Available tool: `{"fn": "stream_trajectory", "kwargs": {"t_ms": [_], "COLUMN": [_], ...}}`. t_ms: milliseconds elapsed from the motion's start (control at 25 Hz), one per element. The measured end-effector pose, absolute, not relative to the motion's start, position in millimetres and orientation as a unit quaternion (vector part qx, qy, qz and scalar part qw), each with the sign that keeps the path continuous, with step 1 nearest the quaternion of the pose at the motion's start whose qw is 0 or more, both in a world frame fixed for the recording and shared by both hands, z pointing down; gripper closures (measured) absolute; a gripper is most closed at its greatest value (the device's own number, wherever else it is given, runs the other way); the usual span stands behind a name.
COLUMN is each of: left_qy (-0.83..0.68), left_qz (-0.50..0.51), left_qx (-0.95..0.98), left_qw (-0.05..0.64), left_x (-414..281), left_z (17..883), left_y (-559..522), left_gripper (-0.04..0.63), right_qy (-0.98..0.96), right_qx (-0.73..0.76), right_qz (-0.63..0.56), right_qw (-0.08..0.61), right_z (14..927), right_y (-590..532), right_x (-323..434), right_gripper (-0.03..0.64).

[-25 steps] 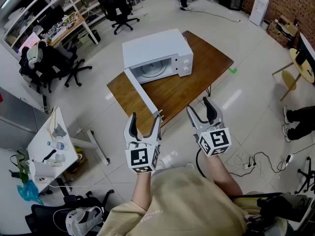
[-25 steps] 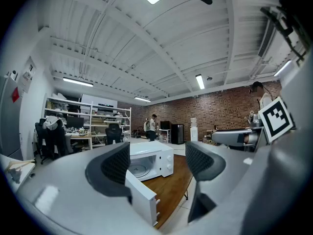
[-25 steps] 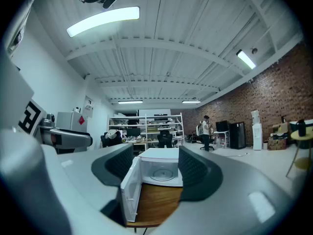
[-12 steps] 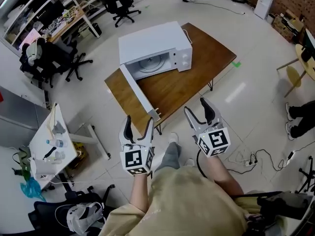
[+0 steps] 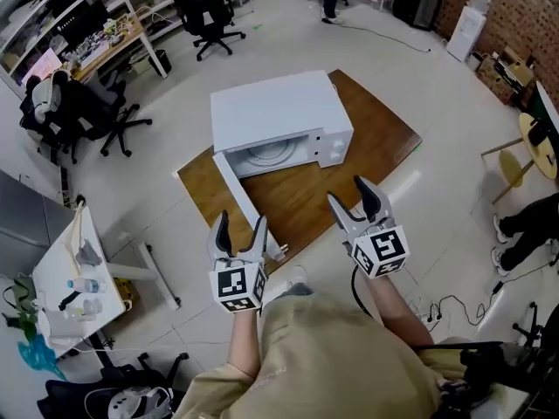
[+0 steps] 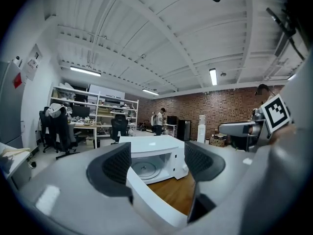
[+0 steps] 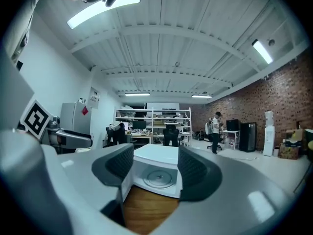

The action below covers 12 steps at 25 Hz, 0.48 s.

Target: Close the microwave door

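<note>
Microwave (image 5: 275, 112): white, on a brown wooden table (image 5: 376, 138), toward the table's far-left part; its opening faces the person.
Microwave door (image 5: 238, 201): wide open, hinged at the left of the opening and reaching out toward the person; its free end lies near the table's near edge.
Inside: a round glass turntable (image 5: 262, 154) shows in the cavity.
Left gripper (image 5: 239, 225): jaws spread, nothing pinched. It is at the free end of the door. In the left gripper view the door's edge runs up through the gap between the jaws, with the cavity beyond. Whether it touches the door I cannot tell.
Right gripper (image 5: 349, 195): jaws spread and empty, held above the table's near-right part, apart from the microwave. Its own view frames the open cavity between the jaws.
Surroundings: pale tiled floor; black office chairs (image 5: 210, 11) beyond the table; a small white side table (image 5: 74, 269) with bottles at the left; cables (image 5: 437, 286) on the floor at the right.
</note>
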<state>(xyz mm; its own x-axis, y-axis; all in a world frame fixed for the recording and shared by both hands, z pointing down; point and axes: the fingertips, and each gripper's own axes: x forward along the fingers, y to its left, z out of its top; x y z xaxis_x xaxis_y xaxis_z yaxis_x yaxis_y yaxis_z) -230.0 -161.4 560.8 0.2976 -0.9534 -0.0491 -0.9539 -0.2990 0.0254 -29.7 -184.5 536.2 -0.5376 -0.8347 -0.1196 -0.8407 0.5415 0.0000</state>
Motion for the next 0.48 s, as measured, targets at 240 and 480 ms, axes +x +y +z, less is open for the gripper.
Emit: {"fn": "stream_trajectory", "kwargs": {"t_ms": [240, 480], "left_qy": [0.57, 0.548], "left_qz": [0.011, -0.075], "left_qx": [-0.821, -0.824], "left_qw": [0.011, -0.12], "left_x": [-236, -241], "left_z": [563, 625], "left_y": [-229, -265], "left_gripper": [0.25, 0.25], "right_qy": [0.883, 0.896], "right_qx": [-0.467, -0.444], "right_qz": [0.019, -0.024], "right_qw": [0.045, 0.014], "right_z": [539, 563], "right_y": [-259, -292], "right_x": [-61, -66], "right_gripper": [0.345, 0.345]}}
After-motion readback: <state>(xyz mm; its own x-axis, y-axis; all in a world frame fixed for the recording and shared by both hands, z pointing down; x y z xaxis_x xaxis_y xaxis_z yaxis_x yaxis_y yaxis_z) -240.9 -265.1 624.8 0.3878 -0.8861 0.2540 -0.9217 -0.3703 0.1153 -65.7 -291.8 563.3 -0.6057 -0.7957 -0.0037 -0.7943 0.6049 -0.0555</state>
